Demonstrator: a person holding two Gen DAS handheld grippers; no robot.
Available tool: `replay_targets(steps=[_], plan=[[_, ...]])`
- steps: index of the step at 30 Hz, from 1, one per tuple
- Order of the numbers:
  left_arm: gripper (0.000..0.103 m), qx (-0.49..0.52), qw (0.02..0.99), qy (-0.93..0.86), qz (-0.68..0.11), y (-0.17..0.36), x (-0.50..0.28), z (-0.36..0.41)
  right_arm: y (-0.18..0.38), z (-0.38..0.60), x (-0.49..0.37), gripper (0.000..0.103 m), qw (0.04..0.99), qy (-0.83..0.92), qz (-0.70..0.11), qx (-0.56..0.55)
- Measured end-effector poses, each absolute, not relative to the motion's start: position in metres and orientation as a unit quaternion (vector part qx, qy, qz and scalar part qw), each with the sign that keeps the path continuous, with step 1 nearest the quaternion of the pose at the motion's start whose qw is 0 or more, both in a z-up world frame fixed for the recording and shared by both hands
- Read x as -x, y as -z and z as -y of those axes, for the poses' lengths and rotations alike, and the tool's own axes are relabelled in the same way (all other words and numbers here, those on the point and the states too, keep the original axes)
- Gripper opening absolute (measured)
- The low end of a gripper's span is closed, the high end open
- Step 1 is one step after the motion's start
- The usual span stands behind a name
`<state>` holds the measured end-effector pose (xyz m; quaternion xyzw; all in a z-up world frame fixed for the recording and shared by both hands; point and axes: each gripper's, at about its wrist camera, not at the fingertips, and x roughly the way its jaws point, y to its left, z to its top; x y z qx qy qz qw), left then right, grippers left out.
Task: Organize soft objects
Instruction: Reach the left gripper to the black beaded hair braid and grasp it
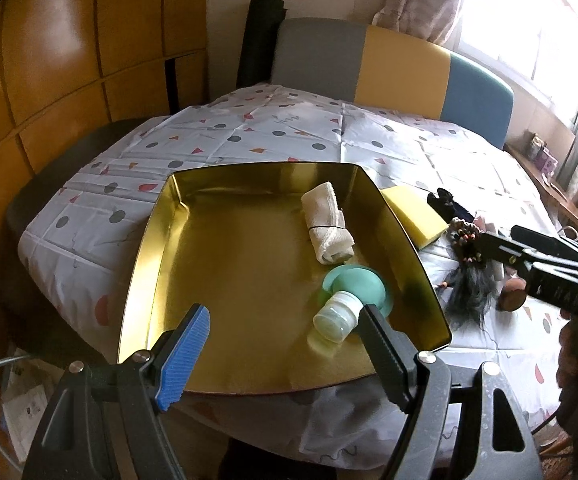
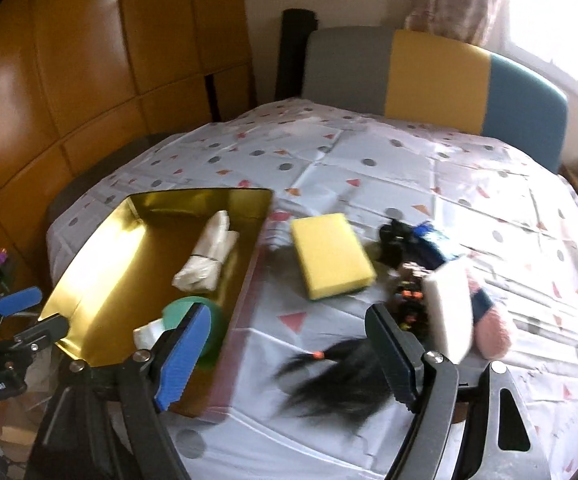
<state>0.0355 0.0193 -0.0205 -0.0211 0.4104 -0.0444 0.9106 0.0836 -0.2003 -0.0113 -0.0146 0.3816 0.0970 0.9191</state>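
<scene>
My left gripper (image 1: 287, 320) hangs open over the near part of a gold tray (image 1: 161, 264). In the tray lie a rolled white cloth (image 1: 327, 226) tied with a black band and a green round piece with a white cap (image 1: 343, 300), just ahead of my right finger. My right gripper (image 2: 289, 336) is open over the tablecloth, to the right of the tray (image 2: 89, 280), gripping nothing. A black hair tuft (image 2: 341, 380) lies on the table beneath it. A yellow sponge (image 2: 329, 256) lies beyond, and a white sponge block (image 2: 449, 312) and a pink fluffy piece (image 2: 493, 332) sit to the right.
Small black and blue items (image 2: 409, 240) and a beaded string (image 2: 409, 296) lie behind the white block. The patterned tablecloth (image 2: 369, 160) covers the table. A grey, yellow and blue chair back (image 2: 433, 76) stands at the far edge. Wooden cabinets (image 2: 69, 80) line the left.
</scene>
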Motion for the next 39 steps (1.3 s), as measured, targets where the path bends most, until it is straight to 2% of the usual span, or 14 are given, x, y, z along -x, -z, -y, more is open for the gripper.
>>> replay_targets(steps=[15, 22, 28, 32, 39], plan=[[0.077, 0.016, 0.908, 0.083, -0.409, 0.017, -0.037, 0.007, 0.021, 0.330, -0.070, 0.081, 0.927, 0.052, -0.372, -0.021], [0.076, -0.012, 0.898, 0.143, -0.416, 0.011, -0.045, 0.044, 0.045, 0.405, -0.058, 0.081, 0.903, 0.143, -0.380, -0.137], [0.076, -0.060, 0.881, 0.204, -0.422, 0.015, -0.053, 0.101, 0.043, 0.418, -0.054, 0.082, 0.900, 0.143, -0.372, -0.175], [0.069, -0.089, 0.869, 0.233, -0.427, 0.020, -0.064, 0.139, 0.043, 0.419, -0.052, 0.083, 0.898, 0.143, -0.372, -0.185], [0.064, -0.102, 0.840, 0.261, -0.465, 0.045, -0.094, 0.188, 0.042, 0.425, -0.051, 0.085, 0.899, 0.141, -0.365, -0.198]])
